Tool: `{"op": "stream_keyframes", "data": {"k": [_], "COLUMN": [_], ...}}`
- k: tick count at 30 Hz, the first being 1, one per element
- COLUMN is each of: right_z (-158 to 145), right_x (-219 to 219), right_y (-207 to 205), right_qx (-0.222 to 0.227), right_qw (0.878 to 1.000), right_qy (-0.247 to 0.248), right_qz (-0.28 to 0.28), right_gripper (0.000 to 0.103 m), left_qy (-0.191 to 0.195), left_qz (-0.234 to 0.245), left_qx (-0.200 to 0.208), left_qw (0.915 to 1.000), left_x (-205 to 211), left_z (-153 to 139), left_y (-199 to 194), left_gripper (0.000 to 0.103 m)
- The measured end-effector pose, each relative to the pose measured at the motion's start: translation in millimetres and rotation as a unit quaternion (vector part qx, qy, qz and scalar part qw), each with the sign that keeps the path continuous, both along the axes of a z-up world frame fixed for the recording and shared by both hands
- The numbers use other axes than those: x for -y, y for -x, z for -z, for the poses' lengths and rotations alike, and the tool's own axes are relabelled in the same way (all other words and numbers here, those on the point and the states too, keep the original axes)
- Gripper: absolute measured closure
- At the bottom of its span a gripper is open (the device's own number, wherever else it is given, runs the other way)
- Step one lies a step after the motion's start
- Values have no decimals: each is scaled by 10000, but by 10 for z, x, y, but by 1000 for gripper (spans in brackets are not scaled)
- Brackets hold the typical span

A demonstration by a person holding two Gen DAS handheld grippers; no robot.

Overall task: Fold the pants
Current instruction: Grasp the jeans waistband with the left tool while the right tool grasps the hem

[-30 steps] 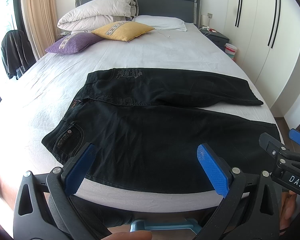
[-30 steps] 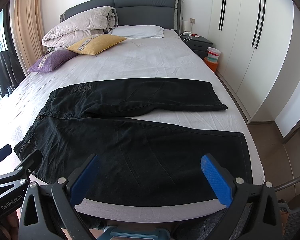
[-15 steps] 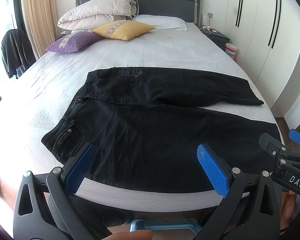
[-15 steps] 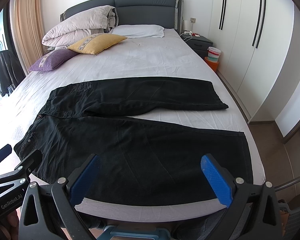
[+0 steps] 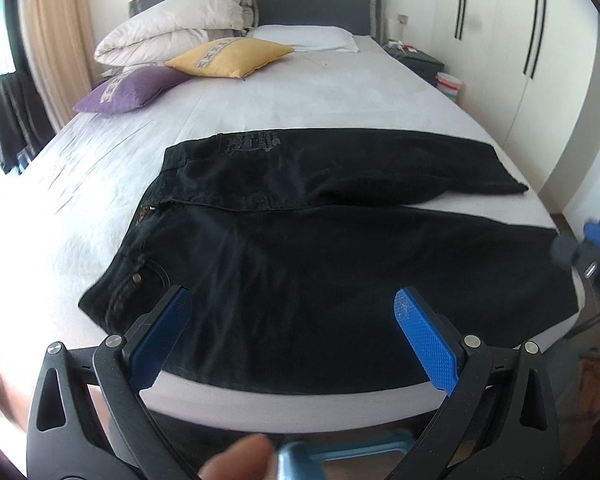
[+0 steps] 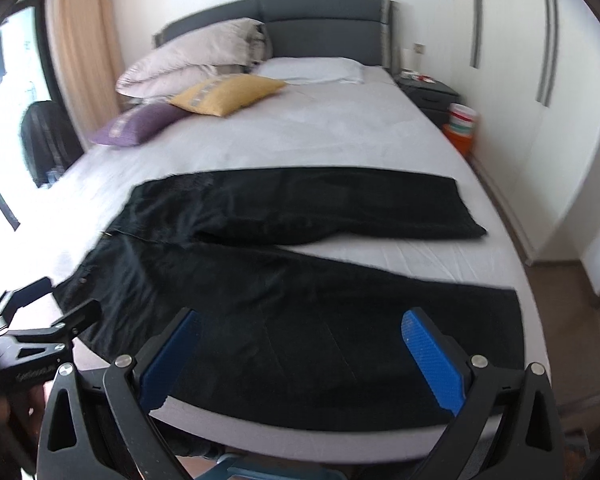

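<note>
Black pants (image 5: 300, 248) lie spread flat across the foot of the bed (image 5: 300, 96), waistband to the left, both legs running right and apart. They also show in the right wrist view (image 6: 292, 300). My left gripper (image 5: 292, 320) is open and empty, held over the near leg close to the waist pocket. My right gripper (image 6: 300, 340) is open and empty, over the near leg toward its hem. Each gripper shows at the edge of the other's view.
A purple cushion (image 5: 132, 90), a yellow cushion (image 5: 232, 56), stacked duvets and a white pillow sit at the head of the bed. A nightstand (image 6: 428, 92) and buckets (image 6: 462, 124) stand on the right, by white wardrobes. A dark chair (image 6: 48, 140) is at the left.
Both grippers have moved forward and a little lower toward the near pant leg; both views are slightly blurred. The jaws stay open. The pants have not moved.
</note>
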State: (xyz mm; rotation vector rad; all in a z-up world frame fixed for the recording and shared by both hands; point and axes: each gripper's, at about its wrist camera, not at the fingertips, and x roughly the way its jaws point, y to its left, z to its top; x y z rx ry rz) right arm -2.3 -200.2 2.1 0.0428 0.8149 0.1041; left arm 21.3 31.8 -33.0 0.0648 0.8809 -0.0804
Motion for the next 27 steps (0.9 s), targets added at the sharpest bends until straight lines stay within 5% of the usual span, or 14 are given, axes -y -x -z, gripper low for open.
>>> {"op": "stream_keyframes", "data": {"k": [3, 8, 12, 16, 21, 27], "right_z": [-46, -129, -27, 87, 298, 547], "right_x": [115, 272, 344, 429, 598, 733], "right_y": [-181, -633, -1179, -1697, -2374, -3066], "right_qx": [115, 400, 346, 137, -240, -466], "right_qw": [9990, 9916, 9798, 9679, 9561, 9484], "right_qy": [-110, 34, 309, 388, 155, -135], "right_qz": [-427, -1232, -1943, -2479, -2917, -3134], "right_gripper": [0, 0, 0, 0, 2, 6], "left_qy": [217, -217, -300, -697, -946, -887], "left_qz": [307, 579, 963, 1695, 2453, 3014], "left_qx": [179, -327, 0, -26, -705, -1450], "left_qw": [9991, 9975, 9949, 9831, 9622, 9382], "left_x": [-195, -466, -718, -855, -1032, -1073], "left_z": [48, 157, 49, 28, 338, 743], "left_y": [-187, -735, -1392, -2280, -3416, -4197], "left_gripper": [0, 0, 0, 0, 0, 0]}}
